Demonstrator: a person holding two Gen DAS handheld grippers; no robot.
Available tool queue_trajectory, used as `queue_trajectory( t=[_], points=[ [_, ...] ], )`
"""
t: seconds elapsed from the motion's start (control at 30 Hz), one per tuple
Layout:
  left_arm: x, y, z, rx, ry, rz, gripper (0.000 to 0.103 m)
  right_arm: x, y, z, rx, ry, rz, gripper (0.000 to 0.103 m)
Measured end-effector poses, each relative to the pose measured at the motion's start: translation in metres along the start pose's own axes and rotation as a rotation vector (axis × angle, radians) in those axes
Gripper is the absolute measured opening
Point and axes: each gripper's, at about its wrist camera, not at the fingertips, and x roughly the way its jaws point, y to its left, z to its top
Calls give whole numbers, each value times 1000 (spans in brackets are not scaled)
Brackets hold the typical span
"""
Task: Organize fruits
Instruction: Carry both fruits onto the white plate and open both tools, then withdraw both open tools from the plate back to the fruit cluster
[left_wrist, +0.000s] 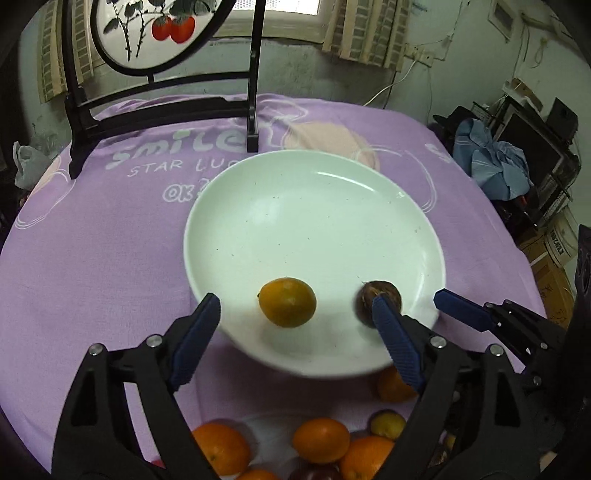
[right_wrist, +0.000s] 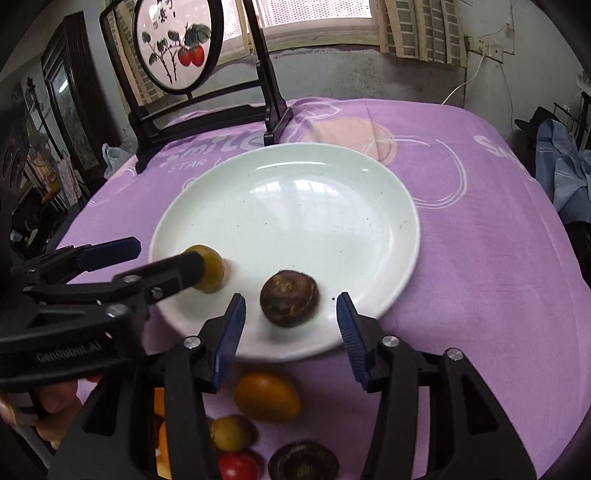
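Note:
A white plate (left_wrist: 314, 184) lies on the purple cloth. On its near part rest an orange citrus fruit (left_wrist: 287, 302) and a brown round fruit (right_wrist: 290, 298). My left gripper (left_wrist: 295, 300) stands open around the orange fruit, pads clear of it on both sides. My right gripper (right_wrist: 291, 296) is open around the brown fruit, with a gap at each pad. In the right wrist view the left gripper (right_wrist: 170, 254) comes in from the left and half hides the orange fruit (right_wrist: 212, 271). One right finger (left_wrist: 461, 310) shows over the plate's rim in the left wrist view.
Several loose fruits lie on the cloth in front of the plate: oranges (left_wrist: 321, 439), an orange one (right_wrist: 267, 397), a small yellow one (right_wrist: 232, 432), a red one (right_wrist: 238, 465), a brown one (right_wrist: 303, 463). A black stand with a round painted panel (right_wrist: 207, 110) rises behind the plate.

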Motion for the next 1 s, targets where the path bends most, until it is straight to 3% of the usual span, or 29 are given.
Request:
queue_trajectory(
  t=[0.1,0.2,0.63,1.0],
  points=[
    [-20,4,-10,-3,-14,-7,86,-25,-1,-12,1,-34,23,54],
    [-37,8,-29,3,-23,22,86,-48,-2,-26,7,-61,37,66],
    [-89,35,-111,24,-17,48,86,-98,5,-112,-37,-47,-19,66],
    [-85,47,-154,70,24,71,86,-103,8,-151,-41,0,-25,66]
  ],
)
